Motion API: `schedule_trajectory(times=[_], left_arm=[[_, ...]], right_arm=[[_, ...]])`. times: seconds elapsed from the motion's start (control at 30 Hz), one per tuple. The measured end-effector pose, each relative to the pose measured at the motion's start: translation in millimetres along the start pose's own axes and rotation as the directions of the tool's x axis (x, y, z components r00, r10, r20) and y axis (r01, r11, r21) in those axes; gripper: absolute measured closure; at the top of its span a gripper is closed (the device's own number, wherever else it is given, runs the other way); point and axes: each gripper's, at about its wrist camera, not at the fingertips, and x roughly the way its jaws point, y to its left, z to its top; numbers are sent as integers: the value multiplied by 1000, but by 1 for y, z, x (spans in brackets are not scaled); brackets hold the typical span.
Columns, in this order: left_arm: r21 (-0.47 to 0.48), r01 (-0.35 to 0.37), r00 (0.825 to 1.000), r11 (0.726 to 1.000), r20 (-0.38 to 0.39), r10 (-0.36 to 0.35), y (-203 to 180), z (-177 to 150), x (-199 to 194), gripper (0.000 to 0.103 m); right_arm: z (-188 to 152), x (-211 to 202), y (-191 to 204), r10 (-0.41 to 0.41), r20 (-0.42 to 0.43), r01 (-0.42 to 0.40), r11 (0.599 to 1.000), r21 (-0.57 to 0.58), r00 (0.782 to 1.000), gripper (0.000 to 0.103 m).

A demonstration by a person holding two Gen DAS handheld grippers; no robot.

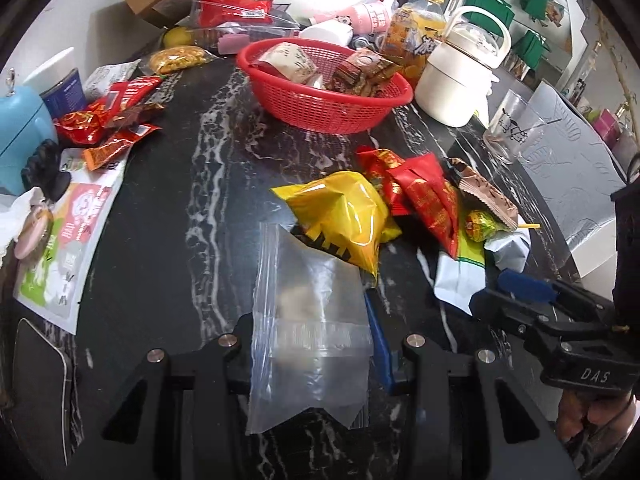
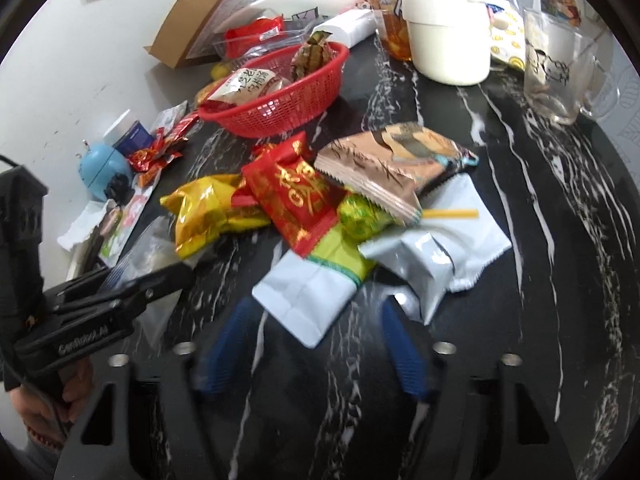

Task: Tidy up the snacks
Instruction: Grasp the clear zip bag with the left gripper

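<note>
Nearest the left wrist camera, the left gripper (image 1: 316, 344) is closed on a clear zip-top plastic bag (image 1: 308, 320), which stands up between its black arms with the seal strip across the grip; something pale shows dimly inside, too blurred to name. In the right wrist view the right gripper (image 2: 316, 344) has its blue-padded fingers (image 2: 404, 356) spread wide and holds nothing; the fingers are motion-blurred and straddle the near corner of a white foil packet with a green and yellow band (image 2: 316, 292).

Both tools are over a black marble tabletop with white veins (image 1: 168, 216). Just beyond the bag, at twelve o'clock from the left gripper, lies a crumpled yellow foil snack packet (image 1: 344, 220), its lower end touching the bag's top edge. At one o'clock from it sit red foil packets with gold print (image 1: 424, 196), a brown and tan wafer packet (image 1: 484, 196) and a green-wrapped lollipop on a yellow stick (image 1: 480, 226), all heaped and touching. A crumpled silver-white foil packet (image 2: 432, 264) lies at the heap's near right.

Farther off, at twelve o'clock, a red plastic mesh basket (image 1: 332, 96) holds a few wrapped snacks. At ten o'clock, more red and orange sachets (image 1: 112, 128) lie beside a light blue rounded container (image 1: 20, 132). At two o'clock stand a cream lidded pot with a handle (image 1: 460, 76) and a clear glass mug with a printed drawing (image 1: 516, 128).
</note>
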Motion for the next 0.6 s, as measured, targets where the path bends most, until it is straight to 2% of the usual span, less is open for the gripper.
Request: schedule_trajectory(times=[0.27,0.43,0.53,0.6], left_arm=[[-32,-8,1000,999,8,8,12,0,-2,62],[-53,-7,1000,999,13,8,19,-3,-5,62],[-67,-6,1000,998,10,7,21,-5,-7,62],[-76,-1,1000,997,2,1,21,-7,-7,62]], right_arm=[[19,23,15,-138,7,138,990,-24,990,19],[21,36,27,-266,17,266,958,-104,964,20],[16,33,29,-280,44,283,949,-136,959,33],[14,29,26,-273,54,278,950,-141,961,45]])
